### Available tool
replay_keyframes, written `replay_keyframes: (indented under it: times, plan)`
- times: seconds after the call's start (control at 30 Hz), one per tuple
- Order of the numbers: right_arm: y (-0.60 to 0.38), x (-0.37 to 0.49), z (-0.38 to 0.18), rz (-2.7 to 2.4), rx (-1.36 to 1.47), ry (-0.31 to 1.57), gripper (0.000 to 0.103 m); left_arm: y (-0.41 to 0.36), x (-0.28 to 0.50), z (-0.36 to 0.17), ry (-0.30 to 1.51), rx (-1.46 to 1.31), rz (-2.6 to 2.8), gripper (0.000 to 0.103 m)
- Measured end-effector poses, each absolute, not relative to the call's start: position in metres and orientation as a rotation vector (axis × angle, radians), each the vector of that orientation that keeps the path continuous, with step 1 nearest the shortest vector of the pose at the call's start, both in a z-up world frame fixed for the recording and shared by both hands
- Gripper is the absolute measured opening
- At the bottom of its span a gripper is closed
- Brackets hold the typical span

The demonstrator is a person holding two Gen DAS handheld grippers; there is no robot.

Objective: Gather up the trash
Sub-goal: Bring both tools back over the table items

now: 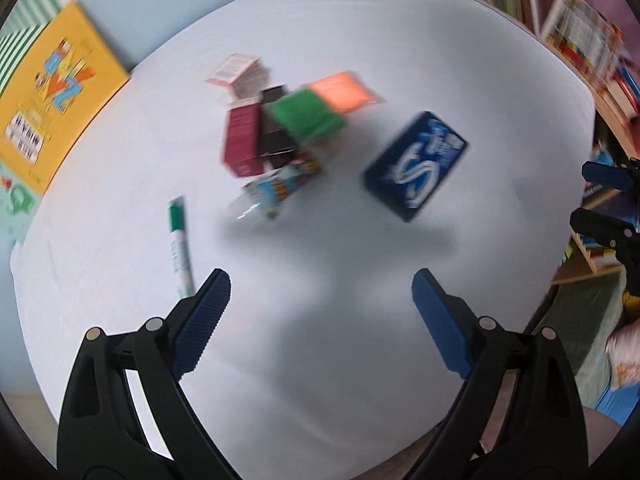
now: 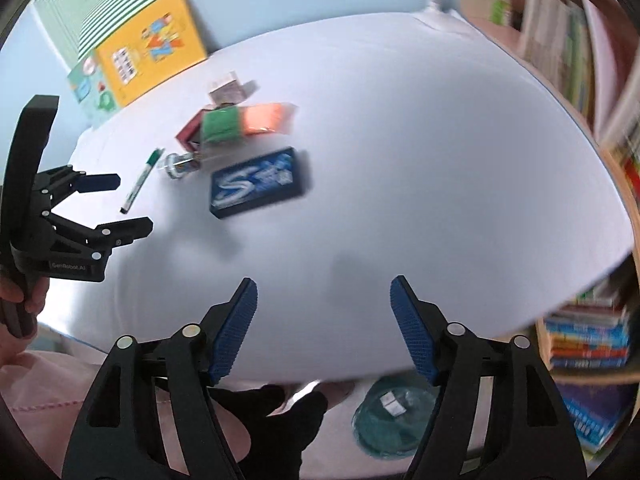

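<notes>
From the left wrist camera: 2 blue fingers of the left gripper [image 1: 320, 292] spread wide apart, nothing between them, up over a round white table [image 1: 460, 60]. On the table, a pile of trash: a dark red box [image 1: 242, 142], a green packet [image 1: 306, 118], an orange packet [image 1: 344, 91], a small pink and white box [image 1: 236, 72], a shiny wrapper [image 1: 276, 192]. Just beside the pile, a big dark blue box [image 1: 416, 166] with a white S. Near the left finger, a green marker [image 1: 179, 240] lying flat. At the far right edge, the right gripper [image 1: 600, 196], spread open. From the right wrist camera: right gripper [image 2: 324, 300] spread open too, holding nothing, above the table [image 2: 460, 160]. Farther off, the dark blue box [image 2: 256, 184], the green packet [image 2: 219, 126], the orange packet [image 2: 266, 118], the green marker [image 2: 140, 184]. On the left, the left gripper [image 2: 132, 204], open, held by a hand [image 2: 24, 300]. Down below the table edge, a blue-green bin [image 2: 394, 416] with something small and white inside.
</notes>
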State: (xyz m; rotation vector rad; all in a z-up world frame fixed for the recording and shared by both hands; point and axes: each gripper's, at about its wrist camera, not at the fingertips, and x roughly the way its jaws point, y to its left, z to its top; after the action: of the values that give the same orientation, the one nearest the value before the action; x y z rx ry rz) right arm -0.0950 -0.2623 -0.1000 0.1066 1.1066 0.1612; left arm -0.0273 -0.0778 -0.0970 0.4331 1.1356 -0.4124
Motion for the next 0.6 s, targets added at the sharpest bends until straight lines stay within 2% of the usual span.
replay_keyframes:
  times: [0.23,0.3,0.6]
  plan:
    - [-0.237,-0.064,-0.102,0.231,0.025,1.125,0.073,-0.046,-0.018,-0.102,1.151,0.375,-0.345,0.091]
    - [-0.231,-0.058,-0.102,0.247,0.005,1.127,0.077,-0.039,-0.016,-0.103,1.158,0.362,-0.333,0.091]
    - [-0.202,-0.027,-0.104,0.337,-0.093,1.144,0.077,-0.012,-0.001,-0.105,1.178,0.308,-0.273,0.092]
